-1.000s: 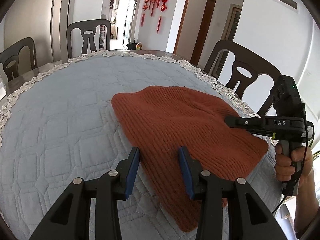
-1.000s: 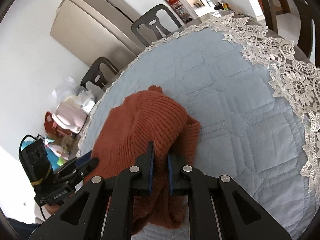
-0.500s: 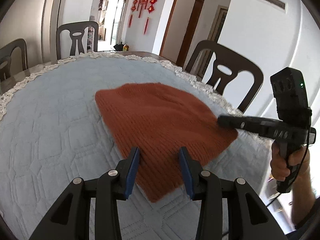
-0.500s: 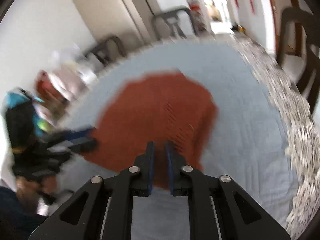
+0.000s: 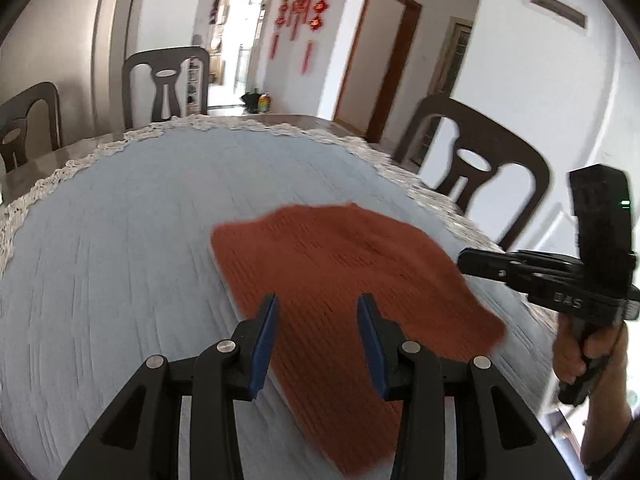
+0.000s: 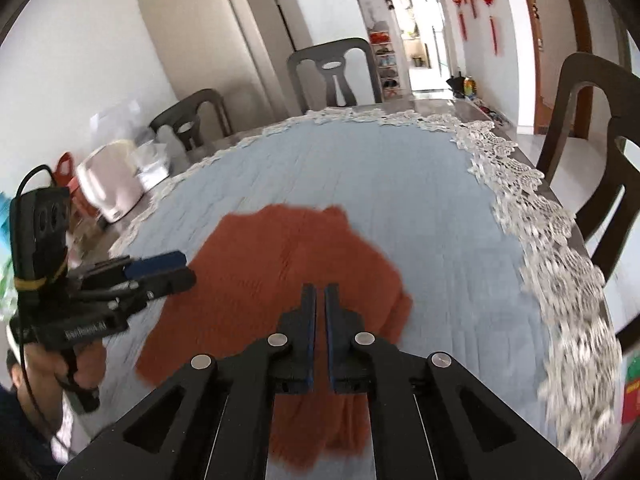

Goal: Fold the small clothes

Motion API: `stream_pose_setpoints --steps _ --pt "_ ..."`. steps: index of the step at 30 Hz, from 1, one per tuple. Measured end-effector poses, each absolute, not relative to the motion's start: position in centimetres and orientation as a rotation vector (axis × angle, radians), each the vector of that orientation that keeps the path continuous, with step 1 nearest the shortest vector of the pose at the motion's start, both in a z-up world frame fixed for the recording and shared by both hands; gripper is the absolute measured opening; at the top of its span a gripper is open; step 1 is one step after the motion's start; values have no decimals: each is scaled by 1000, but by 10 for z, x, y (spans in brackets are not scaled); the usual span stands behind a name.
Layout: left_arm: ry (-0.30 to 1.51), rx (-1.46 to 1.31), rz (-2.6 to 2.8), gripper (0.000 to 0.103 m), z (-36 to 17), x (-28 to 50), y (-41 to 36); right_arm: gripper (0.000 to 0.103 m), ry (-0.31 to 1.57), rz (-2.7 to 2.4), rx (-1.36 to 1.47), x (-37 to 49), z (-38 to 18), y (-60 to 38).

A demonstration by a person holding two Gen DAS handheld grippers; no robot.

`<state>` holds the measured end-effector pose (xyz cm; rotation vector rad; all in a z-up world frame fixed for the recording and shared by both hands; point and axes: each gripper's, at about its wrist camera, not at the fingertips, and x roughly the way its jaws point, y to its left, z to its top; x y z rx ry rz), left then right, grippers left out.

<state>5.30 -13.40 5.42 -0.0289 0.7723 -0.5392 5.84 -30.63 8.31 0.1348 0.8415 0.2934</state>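
A rust-orange knitted garment (image 5: 340, 264) (image 6: 280, 264) lies flat on the light blue quilted table cover (image 5: 120, 240). My left gripper (image 5: 318, 312) hovers over its near edge, open, with nothing between the blue pads. In the right wrist view this left gripper (image 6: 184, 270) sits at the garment's left side, held by a hand. My right gripper (image 6: 320, 296) is shut above the garment's near part, with no cloth in it. From the left wrist view, the right gripper (image 5: 464, 262) points at the garment's right edge.
White lace trim (image 6: 540, 216) borders the round table. Dark chairs stand around it (image 5: 472, 168) (image 5: 164, 80) (image 6: 592, 128). A pale pink appliance (image 6: 108, 188) and bags sit at the table's left side. A person's hand (image 5: 576, 352) holds the right gripper.
A second ago the right gripper pinched a raised fold of the garment. It has since let go and pulled back, and the garment lies flat. The left gripper also drew back and up a little.
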Motion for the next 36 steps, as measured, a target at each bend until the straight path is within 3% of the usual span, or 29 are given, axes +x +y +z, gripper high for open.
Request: stream_pose_setpoints --steps 3,8,19,26,36 --pt "816 -17 -524 43 41 74 -144 2 920 211 92 74 57 -309" --pt "832 -15 -527 43 26 74 -154 0 897 209 132 73 52 -317" --pt "780 -20 -568 43 48 43 -130 4 814 330 83 15 94 -307" --pt "823 -22 -615 43 41 -1 -118 2 873 342 72 -9 68 -309" --pt "832 -20 -595 43 41 0 -117 5 823 315 71 -3 89 -307"
